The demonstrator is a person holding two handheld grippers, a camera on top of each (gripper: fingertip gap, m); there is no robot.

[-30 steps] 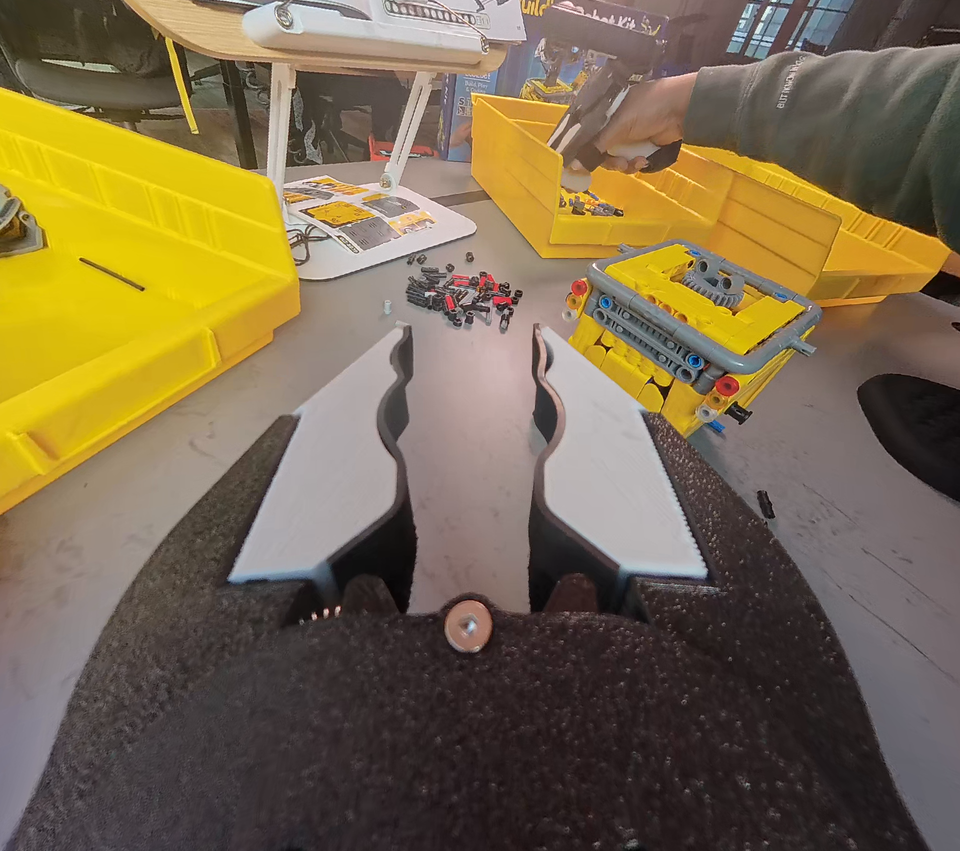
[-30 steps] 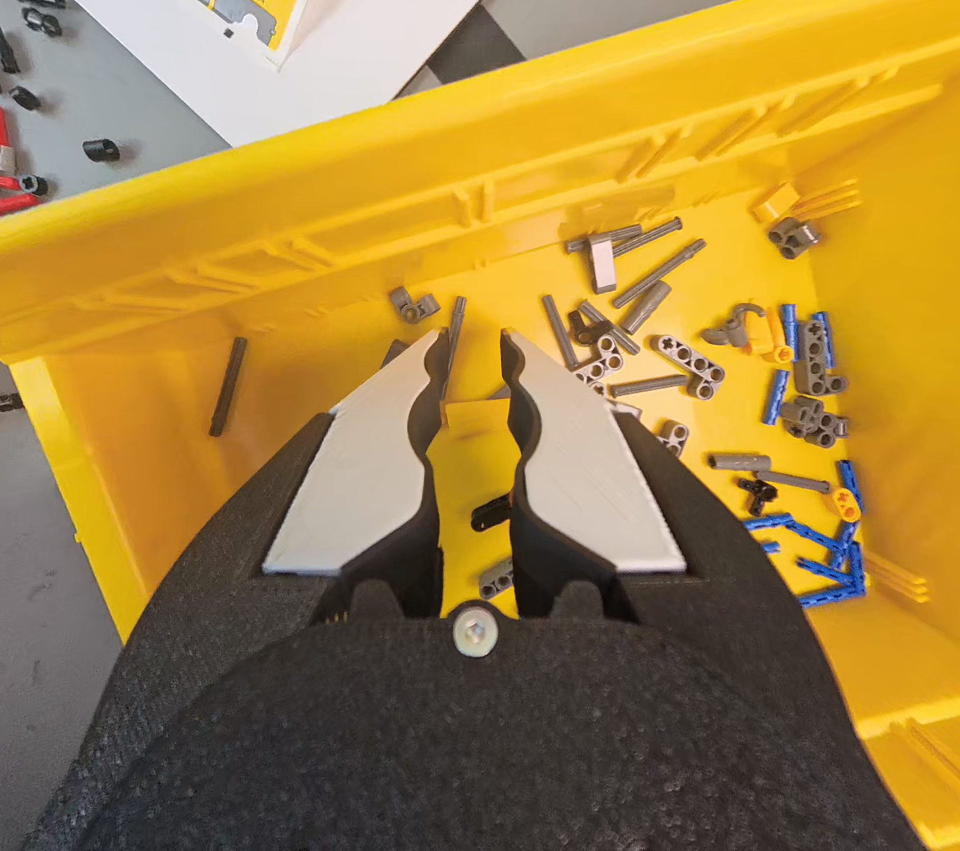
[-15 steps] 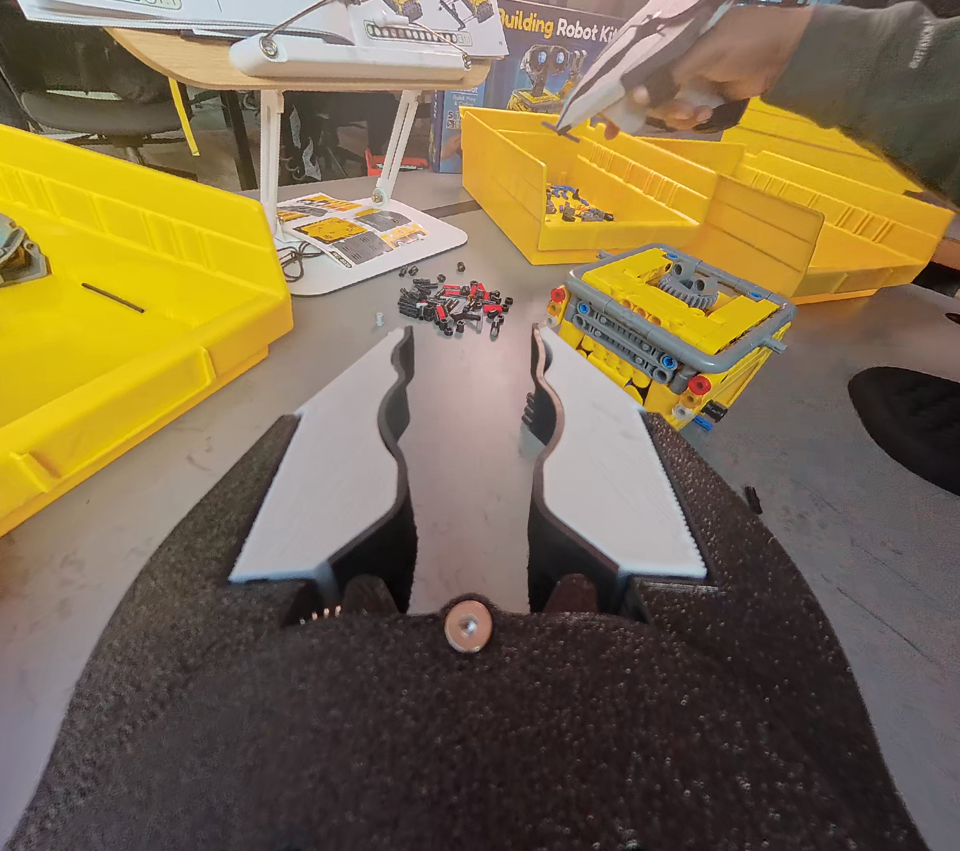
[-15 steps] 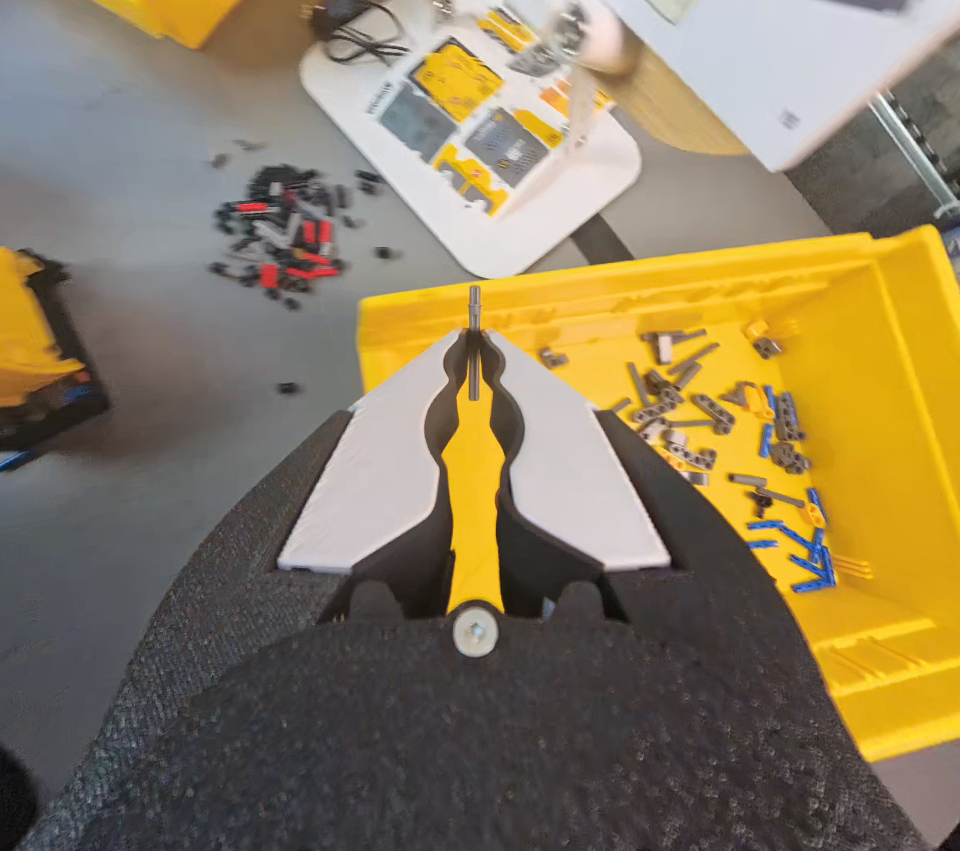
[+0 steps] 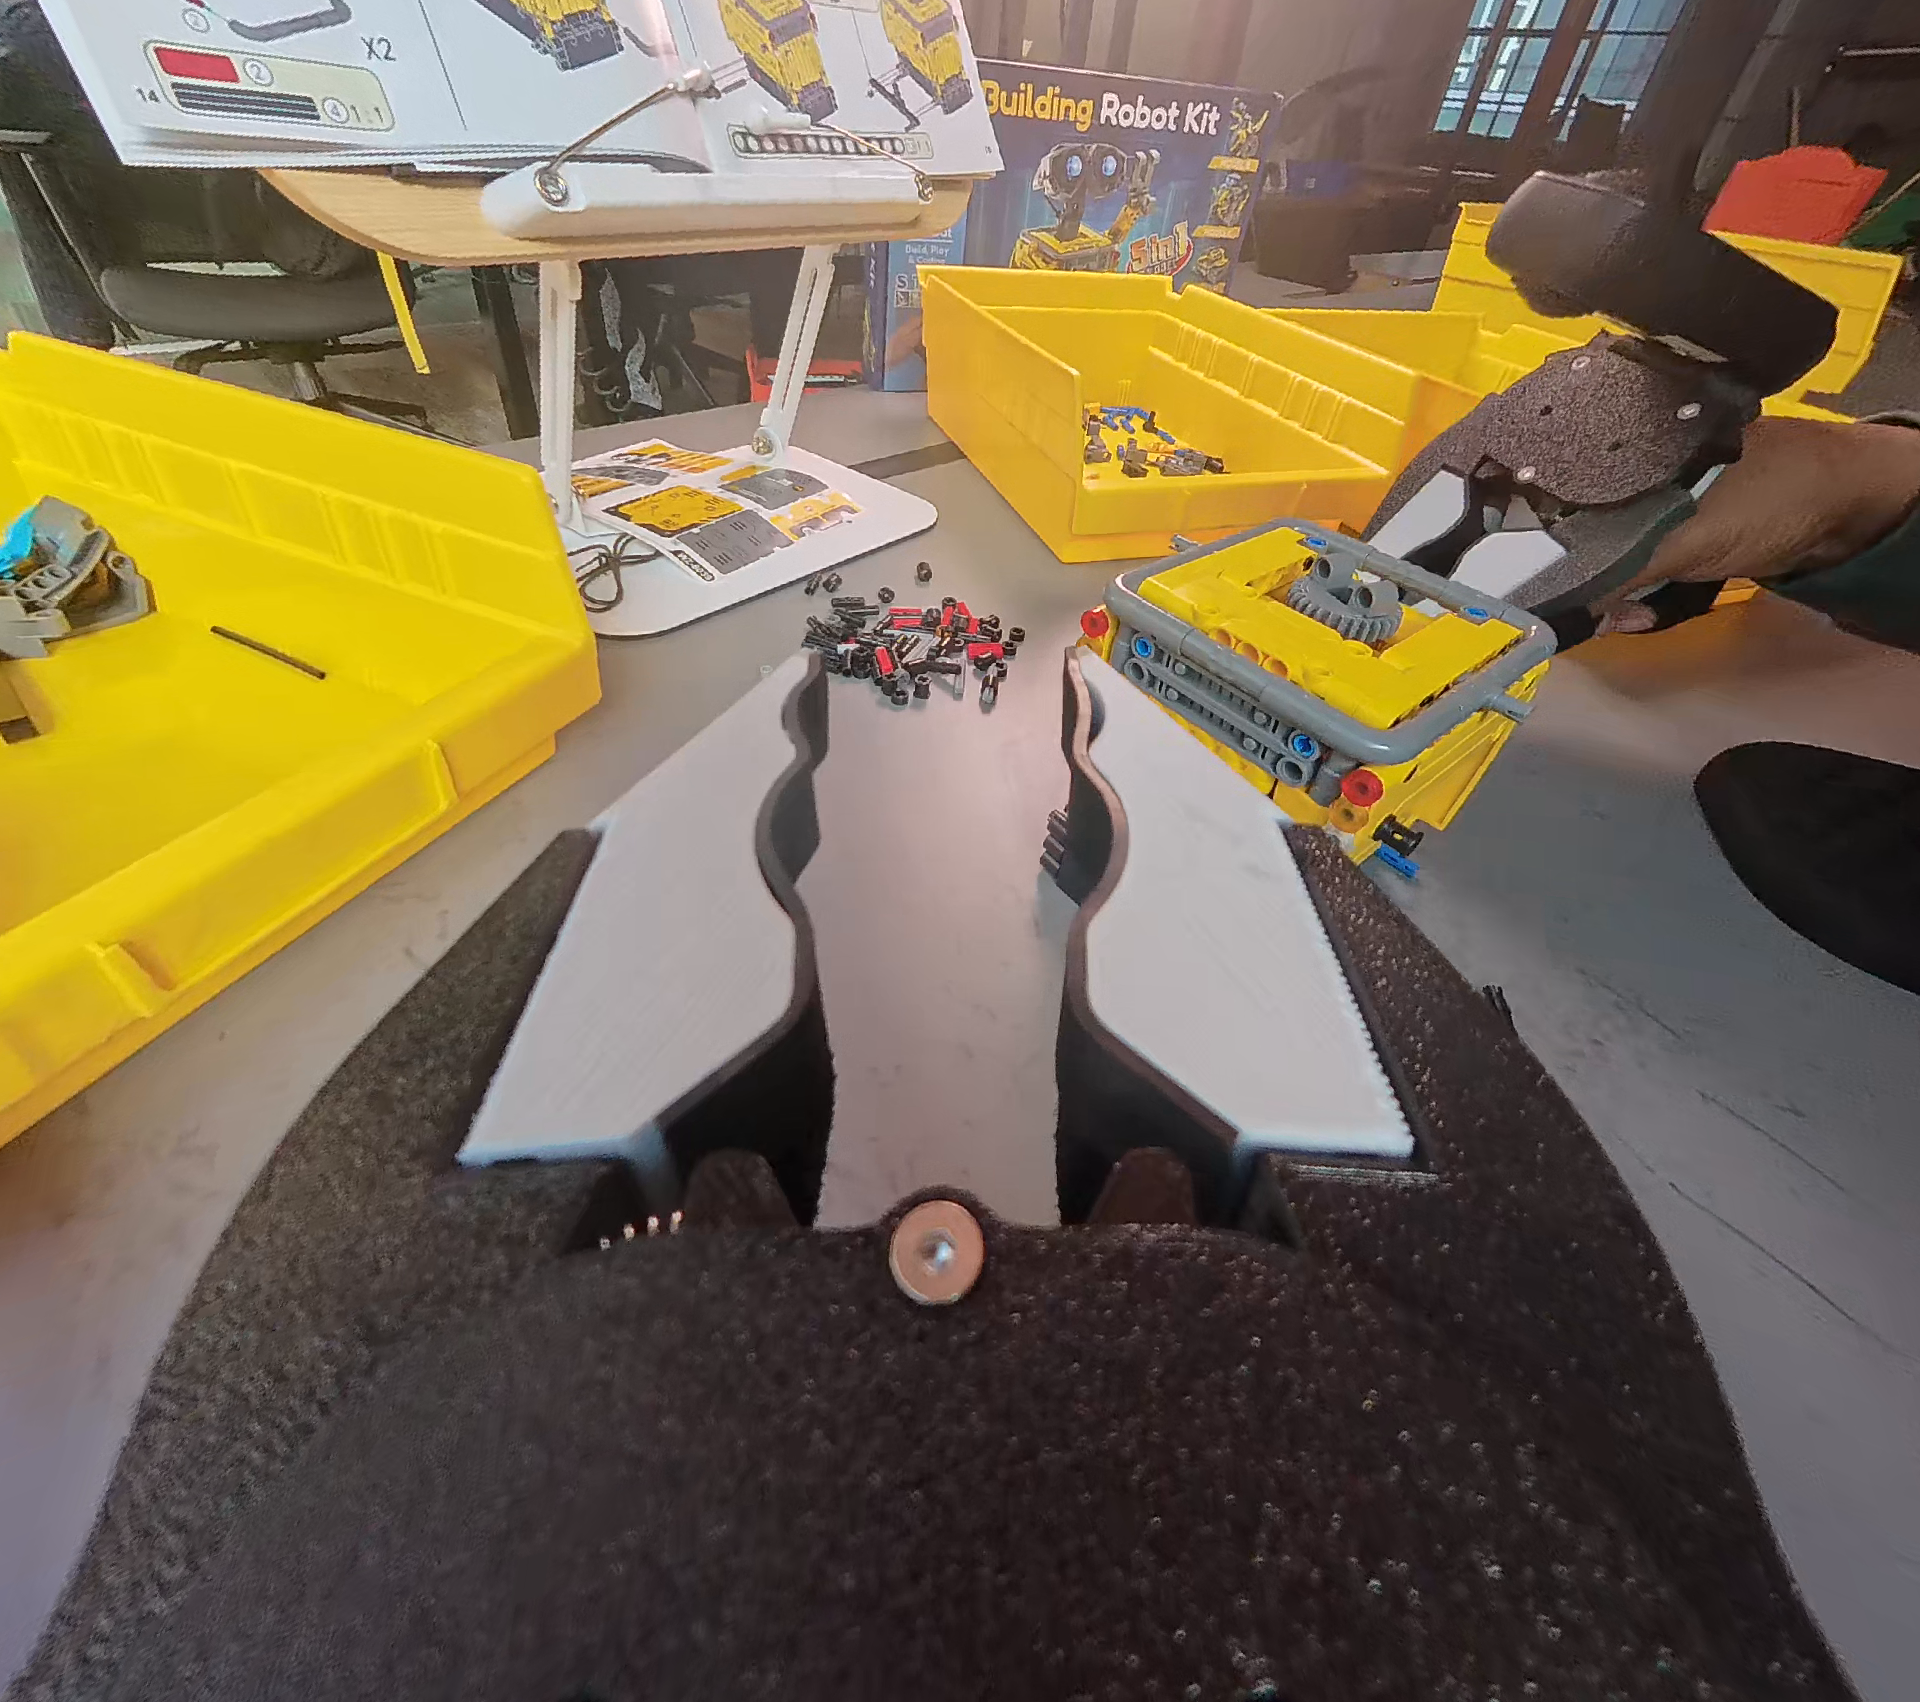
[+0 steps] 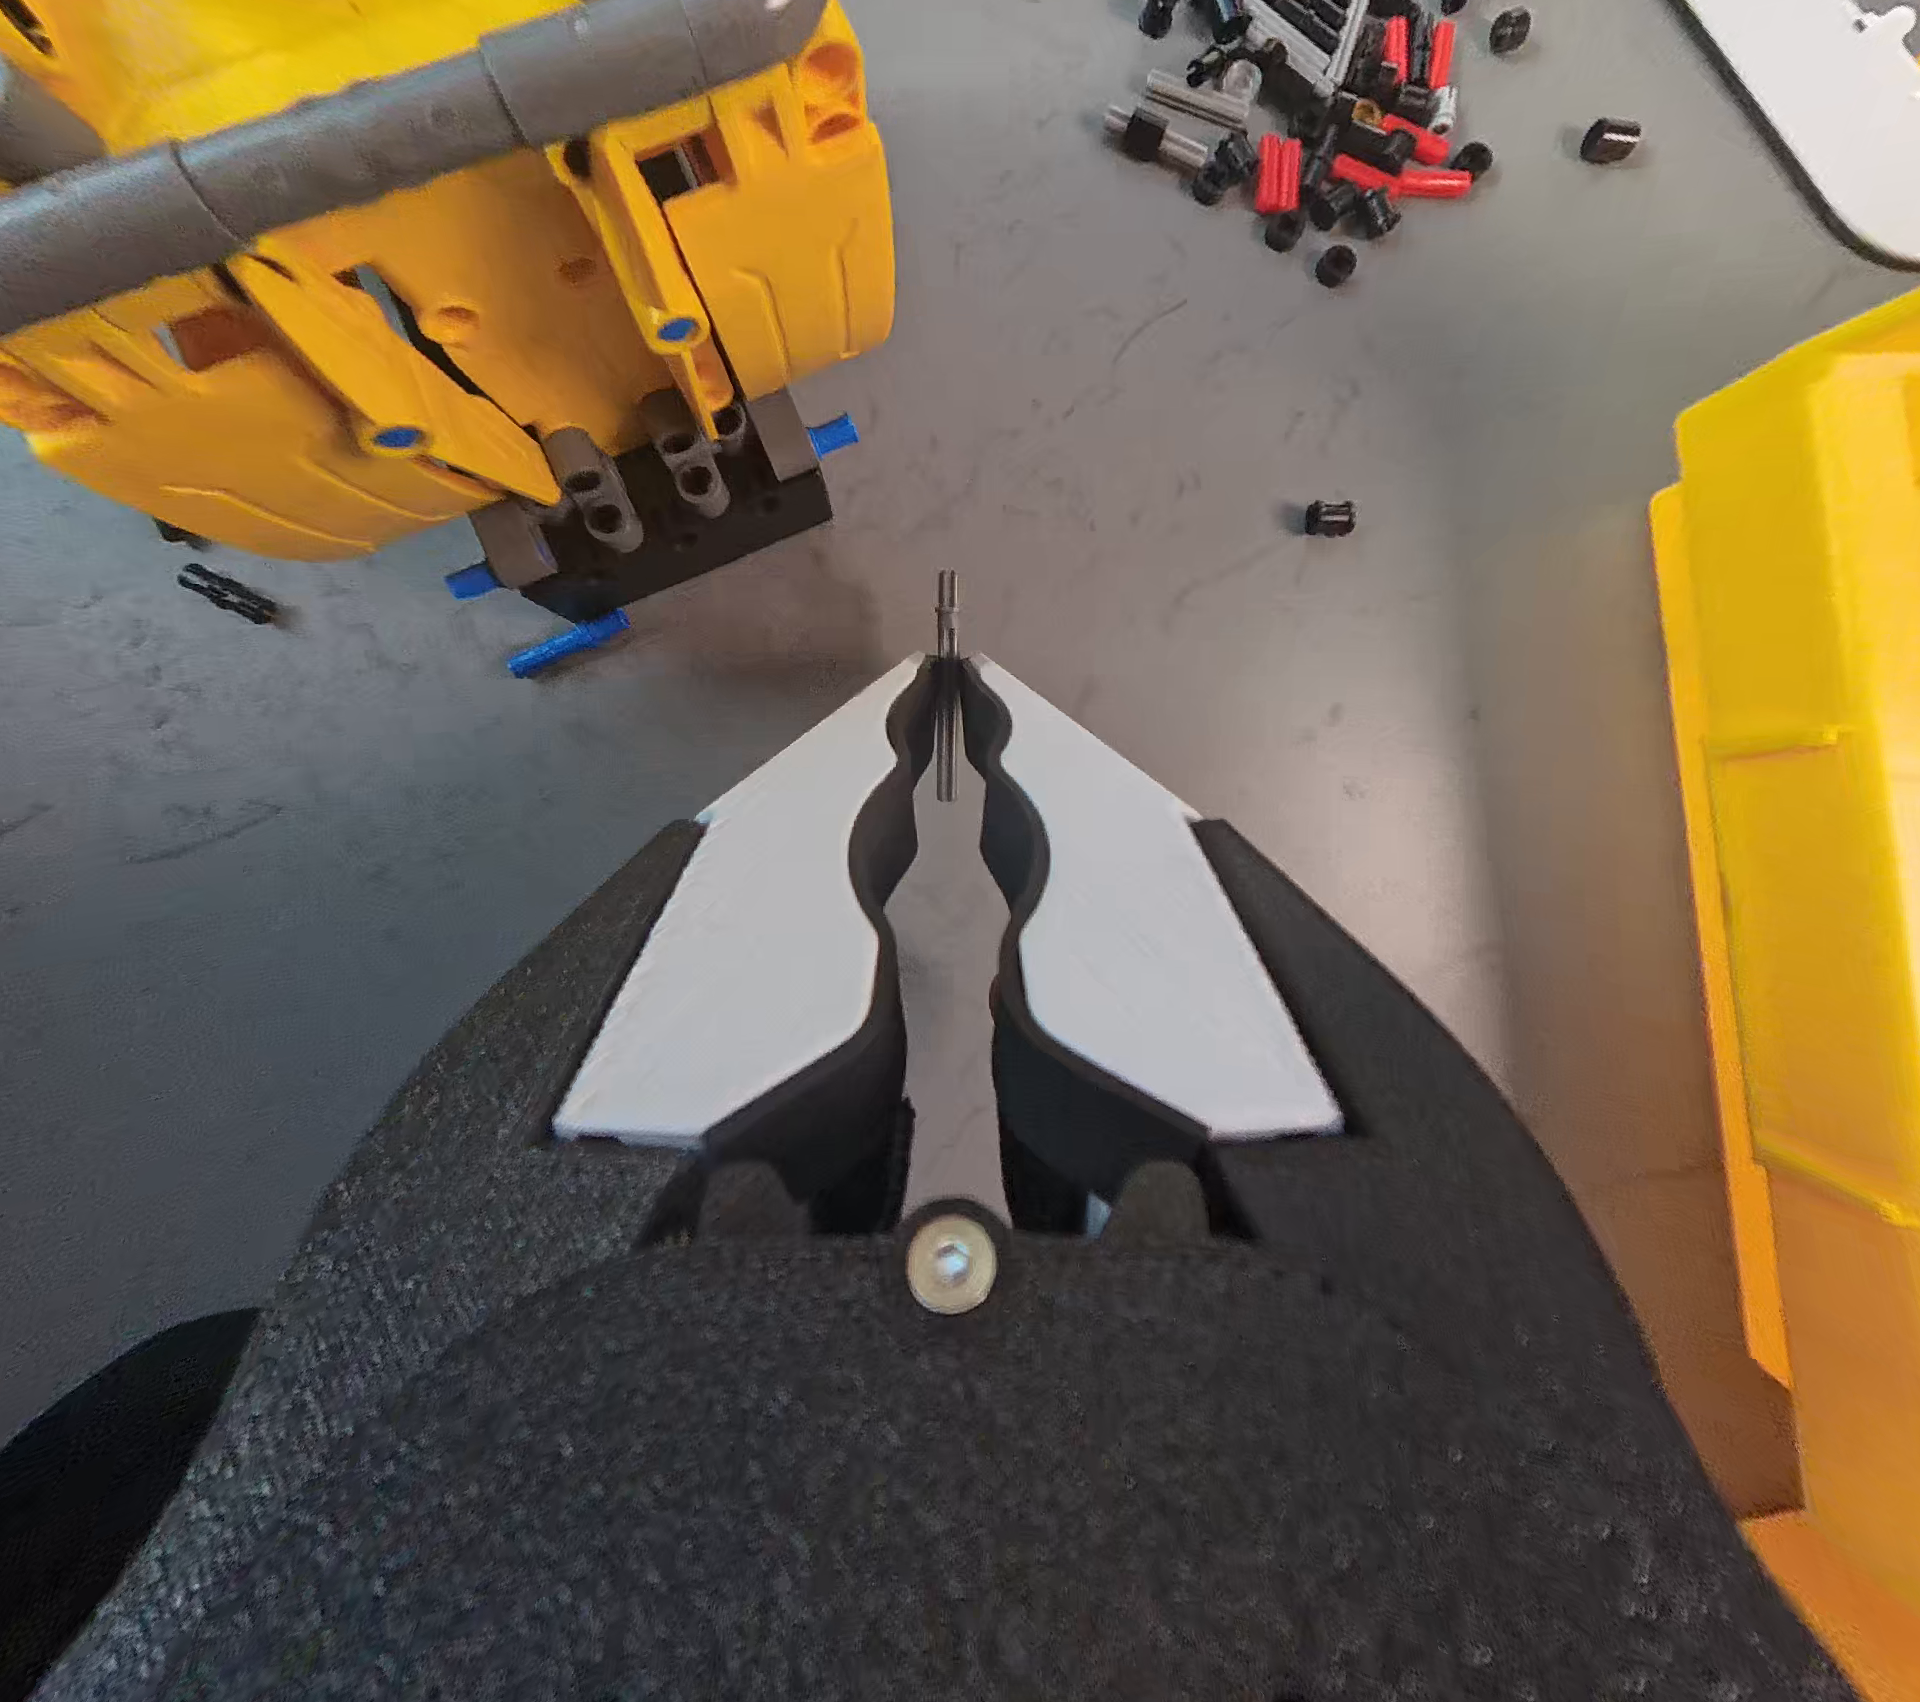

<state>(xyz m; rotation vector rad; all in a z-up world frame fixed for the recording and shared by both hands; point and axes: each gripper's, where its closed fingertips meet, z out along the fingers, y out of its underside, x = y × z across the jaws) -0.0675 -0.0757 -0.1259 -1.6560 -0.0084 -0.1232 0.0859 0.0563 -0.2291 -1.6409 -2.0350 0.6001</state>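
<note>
The thin grey axle (image 6: 947, 686), pinched lengthwise at our right gripper's (image 6: 945, 663) tips, hangs above the table just beside the yellow brick-built model (image 6: 416, 198), while our left gripper (image 5: 940, 686) rests agape, empty, near the pin pile (image 5: 914, 636).

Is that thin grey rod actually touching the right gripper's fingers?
Touching. The right wrist view shows the right gripper shut on the thin grey rod, its fingertips pressing it from both sides above the table.
</note>
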